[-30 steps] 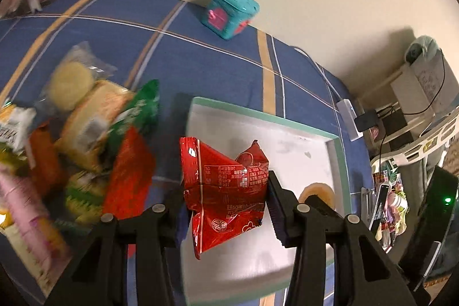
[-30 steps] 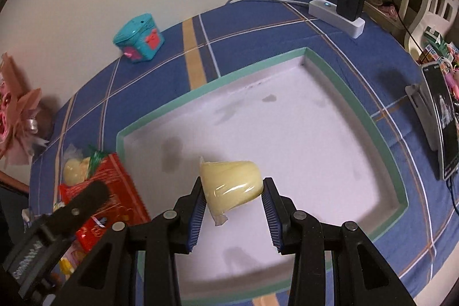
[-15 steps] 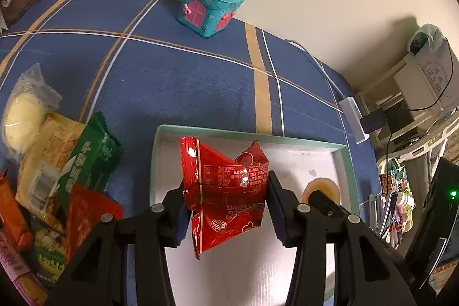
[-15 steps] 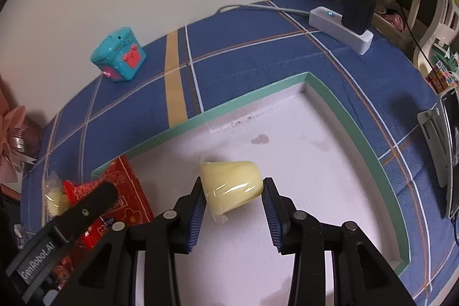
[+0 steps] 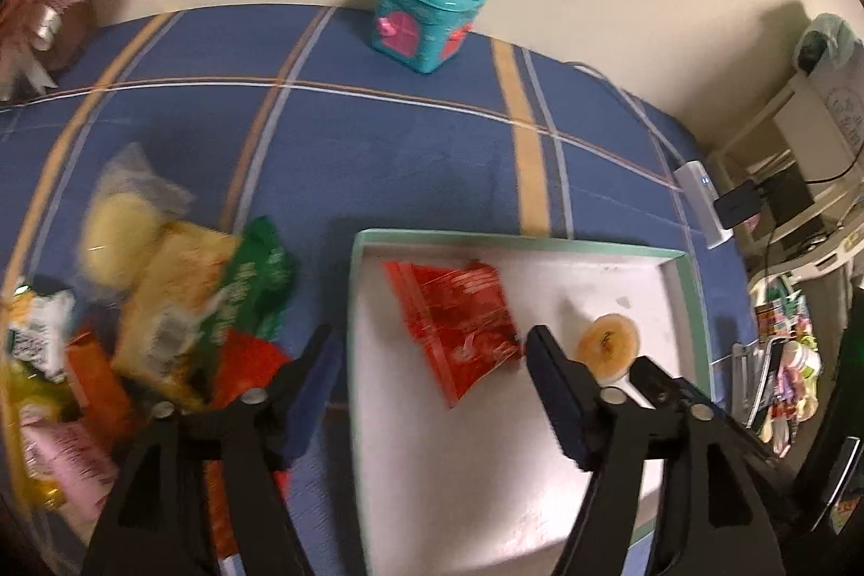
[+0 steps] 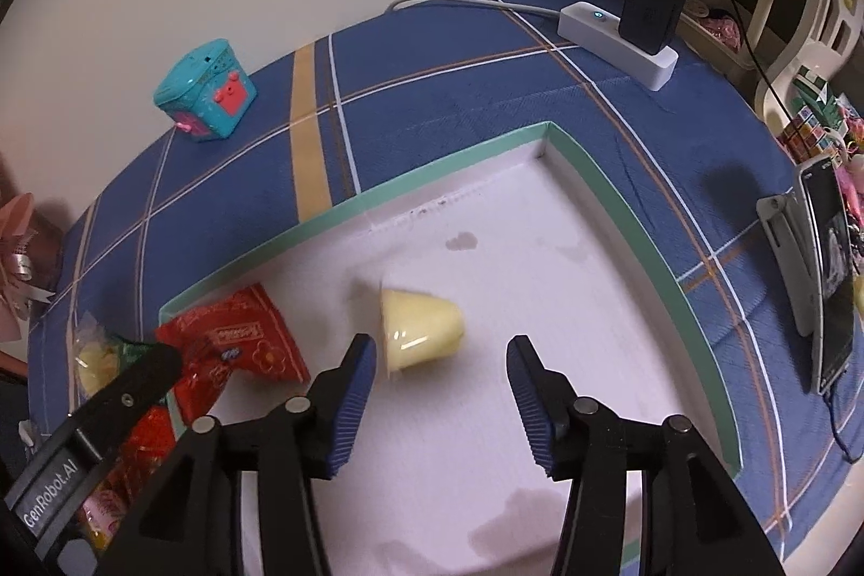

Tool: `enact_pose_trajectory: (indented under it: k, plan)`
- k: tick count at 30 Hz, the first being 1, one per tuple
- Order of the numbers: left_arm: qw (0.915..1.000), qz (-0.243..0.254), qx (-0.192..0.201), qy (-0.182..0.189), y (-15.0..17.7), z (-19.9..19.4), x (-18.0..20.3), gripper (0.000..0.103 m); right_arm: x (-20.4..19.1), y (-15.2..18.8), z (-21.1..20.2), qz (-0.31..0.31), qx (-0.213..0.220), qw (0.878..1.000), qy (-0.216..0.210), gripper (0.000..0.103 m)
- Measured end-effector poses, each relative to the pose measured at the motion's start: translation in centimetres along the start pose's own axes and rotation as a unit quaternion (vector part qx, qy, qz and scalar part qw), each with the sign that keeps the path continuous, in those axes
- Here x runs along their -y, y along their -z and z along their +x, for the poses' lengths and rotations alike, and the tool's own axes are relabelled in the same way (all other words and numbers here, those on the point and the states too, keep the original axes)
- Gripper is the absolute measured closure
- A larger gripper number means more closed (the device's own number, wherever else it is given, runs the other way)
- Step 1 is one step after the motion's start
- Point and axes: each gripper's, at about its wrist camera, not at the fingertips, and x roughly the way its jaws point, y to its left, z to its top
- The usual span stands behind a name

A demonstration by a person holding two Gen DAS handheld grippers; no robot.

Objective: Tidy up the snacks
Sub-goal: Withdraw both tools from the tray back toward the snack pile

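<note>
Two wrist fisheyes angled steeply down, close, sharing tray (image 5: 686,290), left perhaps blurred

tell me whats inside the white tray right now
A red snack packet and a yellow jelly cup on its side lie in the tray; its near end is hidden by grippers.

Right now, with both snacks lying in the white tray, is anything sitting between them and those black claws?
Nothing visible. The red packet lies flat on the tray, bare floor between it and the left gripper, whose jaws are opening. The yellow jelly cup lies on its side just ahead of the right gripper, also opening, pads clear of it.
</note>
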Motion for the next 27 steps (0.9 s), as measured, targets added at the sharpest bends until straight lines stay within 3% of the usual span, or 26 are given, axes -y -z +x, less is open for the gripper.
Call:
enact_pose_trajectory:
  k: [4,6,8,11,14,20,27]
  plan:
    - [0.9994,-0.002,-0.003,-0.036,0.7,-1.2,-1.1,0.027,-0.4,0.6,-1.1,-0.007,-0.003,1.000,0.002,0.046]
    - [0.9989,-0.014,0.001,-0.046,1.3,-1.8,-2.2,0.018,-0.7,0.9,-1.6,-0.011,-0.003,1.000,0.000,0.042]
    - [0.9979,-0.025,0.002,-0.060,1.7,-2.4,-3.3,0.017,-1.0,1.3,-2.1,-0.015,-0.002,1.000,-0.004,0.039]
    - [0.9951,-0.033,0.001,-0.093,2.1,-3.0,-4.5,0.017,-1.5,2.0,-3.1,-0.025,0.006,1.000,-0.005,0.027]
    - [0.9930,-0.039,0.003,-0.111,2.6,-3.5,-5.6,0.005,-2.0,2.7,-3.9,-0.033,0.011,0.999,-0.011,0.018]
    - [0.9901,-0.041,0.022,-0.132,4.1,-5.3,-7.5,0.004,-2.8,4.2,-4.7,-0.045,0.018,0.999,-0.021,0.000]
    - [0.9880,-0.069,0.045,-0.131,5.8,-7.6,-10.3,0.000,-4.1,6.2,-5.8,-0.063,0.025,0.997,-0.031,0.000]
